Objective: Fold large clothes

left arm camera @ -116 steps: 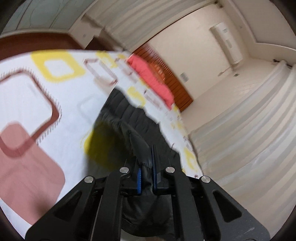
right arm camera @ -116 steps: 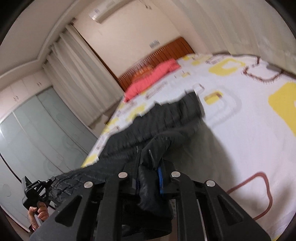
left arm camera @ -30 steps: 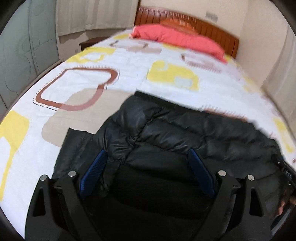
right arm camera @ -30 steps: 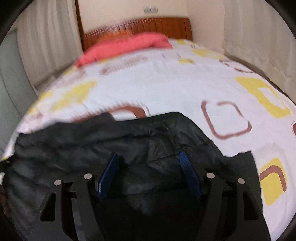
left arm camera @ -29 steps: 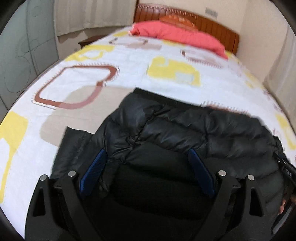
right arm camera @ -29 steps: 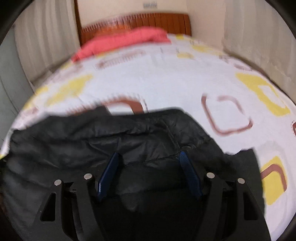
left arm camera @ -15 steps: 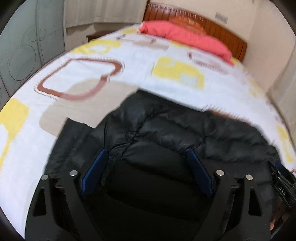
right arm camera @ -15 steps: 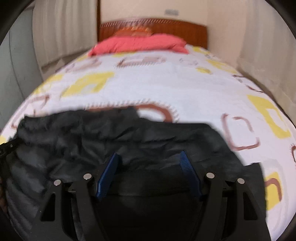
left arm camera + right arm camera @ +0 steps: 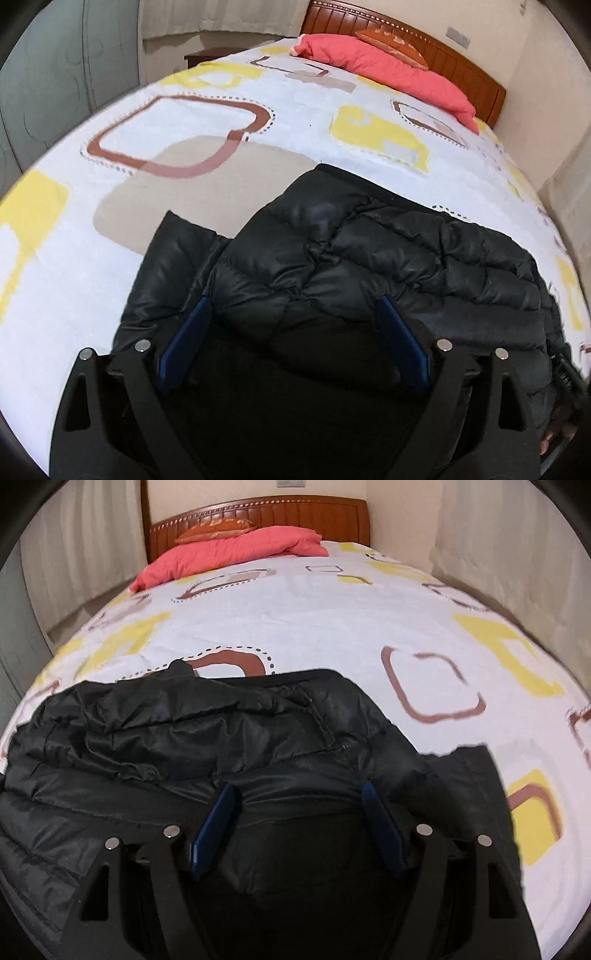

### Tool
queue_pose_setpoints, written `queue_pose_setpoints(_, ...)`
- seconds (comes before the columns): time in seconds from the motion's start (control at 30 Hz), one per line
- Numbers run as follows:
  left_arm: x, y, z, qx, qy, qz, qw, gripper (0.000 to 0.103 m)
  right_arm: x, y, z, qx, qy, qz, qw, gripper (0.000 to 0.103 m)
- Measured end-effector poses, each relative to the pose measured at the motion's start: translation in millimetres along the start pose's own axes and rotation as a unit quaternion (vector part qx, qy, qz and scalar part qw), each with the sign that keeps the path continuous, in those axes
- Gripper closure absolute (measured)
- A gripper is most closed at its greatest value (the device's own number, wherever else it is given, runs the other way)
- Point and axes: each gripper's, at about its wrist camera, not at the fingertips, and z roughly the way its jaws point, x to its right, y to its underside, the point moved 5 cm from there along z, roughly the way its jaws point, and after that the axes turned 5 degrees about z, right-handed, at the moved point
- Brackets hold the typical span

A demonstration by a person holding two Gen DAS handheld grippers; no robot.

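Note:
A black puffer jacket [image 9: 406, 251] lies bunched and folded over on the patterned bed sheet [image 9: 258, 122], with one flat part sticking out at its left. My left gripper [image 9: 293, 302] hovers open over the jacket's near edge, blue pads spread wide and pressing nothing. In the right wrist view the same jacket [image 9: 221, 731] fills the lower half. My right gripper [image 9: 298, 787] is over it with its jaws opening; fabric lies under and between the fingers, but the pads do not squeeze it.
The bed sheet [image 9: 314, 609] stretches away to a red quilt [image 9: 229, 554] and a wooden headboard [image 9: 258, 513]. Curtains hang on both sides. A wardrobe [image 9: 55, 92] stands left of the bed. A hand [image 9: 550, 437] shows at the left wrist view's lower right edge.
About four seconds ago both grippers were shut on the lifted jacket; now both are open and it lies on the bed. Over the last second the right view swung to face the headboard.

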Motion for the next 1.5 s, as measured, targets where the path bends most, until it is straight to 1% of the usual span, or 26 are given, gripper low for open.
queue_pose_setpoints(0.07,-7,5,-19,0.003,0.014,-0.017,0.9998,0.015,7,1,-18,-0.001,-0.020,0.020,1.000,0.032)
queue_pose_setpoints(0.13,-25,15,-51,0.023,0.036,-0.054,0.9976,0.015,23,6,-44,0.010,-0.037,0.045,0.998,0.031)
queue_pose_setpoints(0.2,-45,27,-78,0.047,0.046,-0.089,0.9938,0.014,44,16,-71,0.027,-0.039,0.067,0.997,0.029)
queue_pose_setpoints(0.27,-70,51,-104,0.060,0.053,-0.126,0.9888,0.014,67,32,-94,0.035,-0.035,0.087,0.995,0.027)
queue_pose_setpoints(0.33,-96,86,-122,0.061,0.051,-0.174,0.9815,0.013,96,55,-111,0.031,-0.028,0.112,0.993,0.027)
queue_pose_setpoints(0.4,-114,117,-131,0.055,0.063,-0.224,0.9710,0.013,121,82,-120,0.017,-0.036,0.143,0.989,0.027)
queue_pose_setpoints(0.43,-120,139,-135,0.049,0.081,-0.255,0.9624,0.013,131,98,-123,0.004,-0.044,0.165,0.985,0.027)
queue_pose_setpoints(0.5,-120,172,-134,0.028,0.113,-0.294,0.9485,0.013,145,124,-127,-0.015,-0.062,0.201,0.977,0.027)
queue_pose_setpoints(0.53,-118,182,-132,0.022,0.127,-0.308,0.9425,0.013,149,140,-126,-0.026,-0.078,0.227,0.970,0.027)
queue_pose_setpoints(0.57,-115,185,-131,0.027,0.133,-0.312,0.9404,0.013,150,148,-127,-0.029,-0.094,0.244,0.965,0.027)
queue_pose_setpoints(0.6,-112,184,-132,0.035,0.131,-0.307,0.9421,0.013,149,155,-123,-0.035,-0.118,0.262,0.957,0.026)
queue_pose_setpoints(0.63,-107,180,-130,0.038,0.130,-0.299,0.9446,0.013,146,156,-119,-0.040,-0.127,0.270,0.954,0.026)
queue_pose_setpoints(0.73,-89,166,-113,0.030,0.169,-0.304,0.9372,0.013,136,145,-111,-0.028,-0.146,0.275,0.950,0.026)
queue_pose_setpoints(0.77,-85,164,-105,0.022,0.163,-0.307,0.9374,0.024,132,139,-105,-0.023,-0.148,0.278,0.949,0.028)
queue_pose_setpoints(0.8,-85,162,-102,0.020,0.147,-0.311,0.9386,0.038,130,136,-102,-0.022,-0.147,0.280,0.948,0.033)
queue_pose_setpoints(0.83,-85,161,-98,0.019,0.136,-0.315,0.9391,0.041,129,136,-100,-0.019,-0.145,0.283,0.948,0.050)
queue_pose_setpoints(0.87,-86,160,-97,0.020,0.134,-0.319,0.9382,0.052,127,135,-97,-0.027,-0.148,0.288,0.946,0.058)
queue_pose_setpoints(0.9,-84,158,-99,0.022,0.140,-0.315,0.9386,0.063,126,134,-96,-0.026,-0.153,0.293,0.943,0.062)
queue_pose_setpoints(0.97,-80,159,-107,0.025,0.143,-0.298,0.9436,0.073,123,134,-104,-0.016,-0.164,0.285,0.944,0.076)
queue_pose_setpoints(1.0,-79,159,-109,0.027,0.143,-0.291,0.9455,0.077,122,135,-110,-0.011,-0.169,0.277,0.946,0.078)
queue_pose_setpoints(1.03,-79,160,-114,0.028,0.144,-0.287,0.9465,0.077,123,136,-115,-0.009,-0.172,0.274,0.946,0.080)
queue_pose_setpoints(1.1,-80,168,-124,0.027,0.151,-0.296,0.9429,0.079,125,141,-127,-0.005,-0.177,0.275,0.945,0.081)
queue_pose_setpoints(1.13,-82,172,-128,0.026,0.152,-0.296,0.9426,0.079,126,144,-132,-0.004,-0.177,0.275,0.945,0.081)
queue_pose_setpoints(1.27,-87,199,-158,0.024,0.151,-0.280,0.9478,0.079,134,172,-156,-0.010,-0.181,0.275,0.944,0.081)
queue_pose_setpoints(1.4,-99,235,-183,0.012,0.155,-0.280,0.9475,0.079,142,203,-177,-0.024,-0.188,0.275,0.942,0.081)
queue_pose_setpoints(1.5,-105,257,-201,0.007,0.153,-0.274,0.9494,0.079,145,223,-193,-0.033,-0.191,0.277,0.941,0.081)
